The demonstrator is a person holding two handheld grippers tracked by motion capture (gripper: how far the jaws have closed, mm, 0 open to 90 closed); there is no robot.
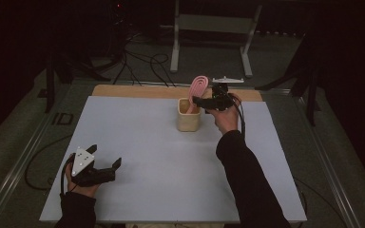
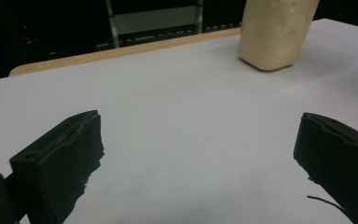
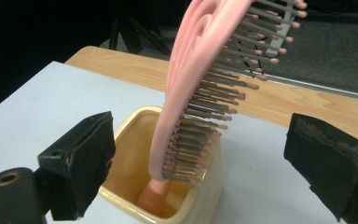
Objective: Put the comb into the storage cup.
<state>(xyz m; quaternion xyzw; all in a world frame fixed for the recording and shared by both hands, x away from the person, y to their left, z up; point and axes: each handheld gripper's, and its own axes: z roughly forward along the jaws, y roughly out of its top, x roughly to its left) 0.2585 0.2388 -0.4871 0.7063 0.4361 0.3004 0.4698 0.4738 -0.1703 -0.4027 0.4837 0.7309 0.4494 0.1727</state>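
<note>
While the pink hairbrush (image 3: 200,88) stands handle-down in the cream cup (image 1: 189,121), leaning against its rim, the right gripper (image 1: 204,101) hovers beside it, jaws apart and holding nothing. Likely hazard: a jaw brushing the tilted head could tip the light cup. The left gripper (image 1: 105,167) rests well apart on the table (image 1: 152,156), jaws likewise spread.

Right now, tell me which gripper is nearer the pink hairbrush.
Right. The right gripper is open right beside the pink hairbrush standing in the cream cup. The left gripper is open, far off near the table's front left.
</note>
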